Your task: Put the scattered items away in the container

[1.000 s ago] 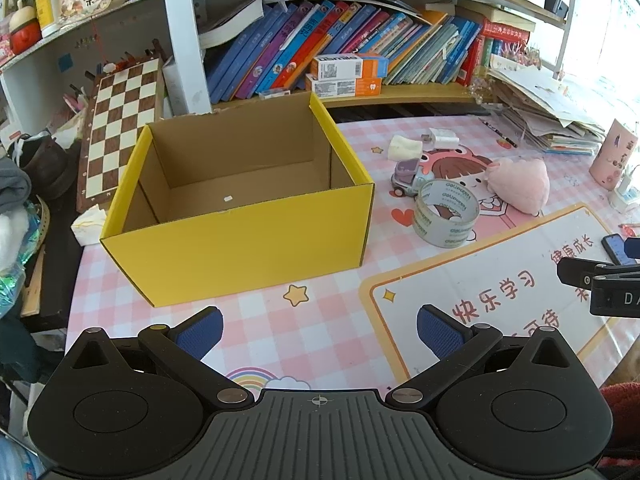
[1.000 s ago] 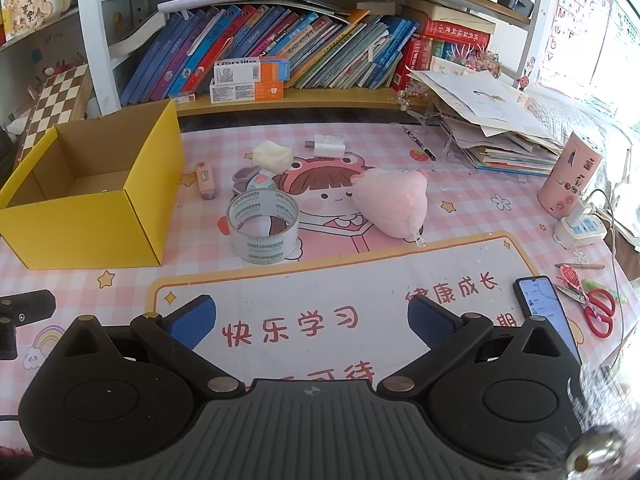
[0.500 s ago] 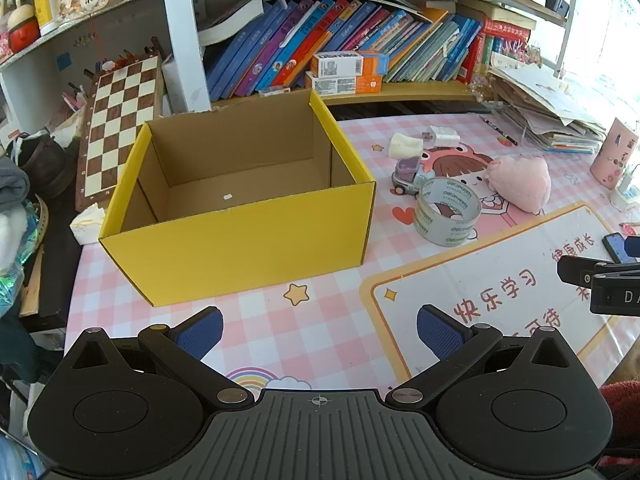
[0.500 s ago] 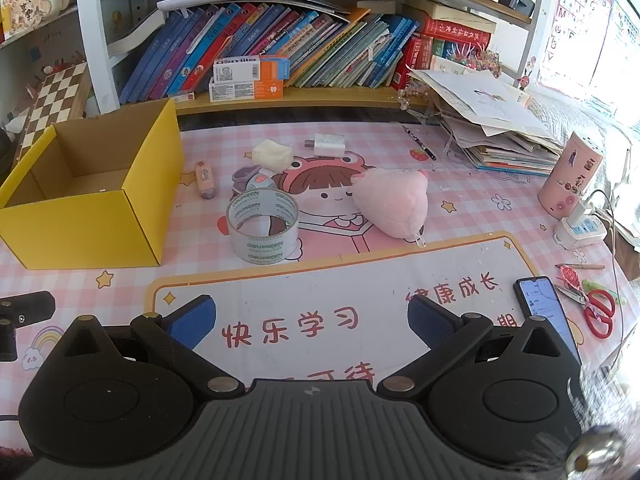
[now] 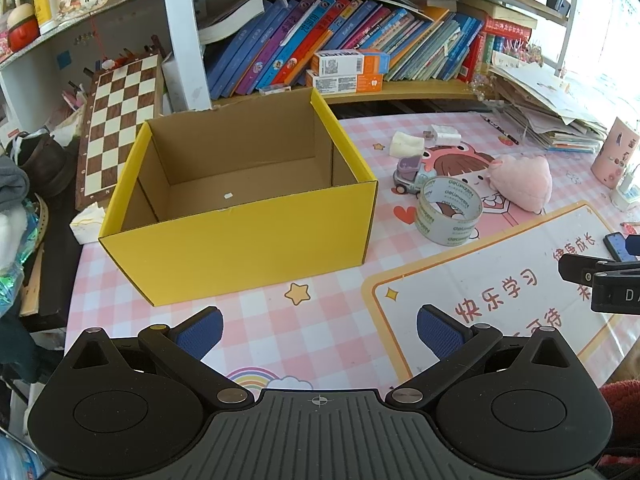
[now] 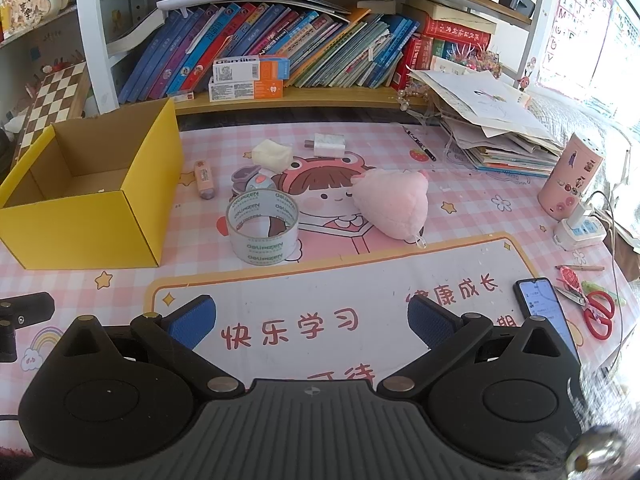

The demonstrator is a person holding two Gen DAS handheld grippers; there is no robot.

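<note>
Two handheld grippers hung above the near edge of a pink checked table mat (image 6: 460, 184), both with jaws spread wide and nothing between them: the left gripper (image 5: 319, 326) near the yellow box, the right gripper (image 6: 311, 318) over the white panel with red characters. One yellow cardboard box (image 5: 240, 248) stood open-topped at the left of the mat, its brown interior bare apart from a small white scrap on the floor. Six loose items lay to the right of the box. One roll of clear tape (image 6: 262, 226) stood on edge, nearest the grippers. One small purple and grey toy car (image 5: 408, 174) sat just behind the tape. One pink lip-balm-like tube (image 6: 205, 180) lay between the box and the toy car. One cream-coloured block (image 6: 272, 154) and one white charger plug (image 6: 329, 144) lay farther back, near each other. One pink plush (image 6: 394, 204) lay to the right of the tape, well apart from the box. Other items noted: a phone (image 6: 542, 306) and red scissors (image 6: 598, 314) at the near right edge, a pink cylinder (image 6: 570, 176) and a white power strip (image 6: 580, 232) at the far right, a stack of papers (image 6: 492, 128) far right, a shelf of books (image 6: 280, 44) along the back, and a chessboard (image 5: 120, 120) leaning at the far left.
</note>
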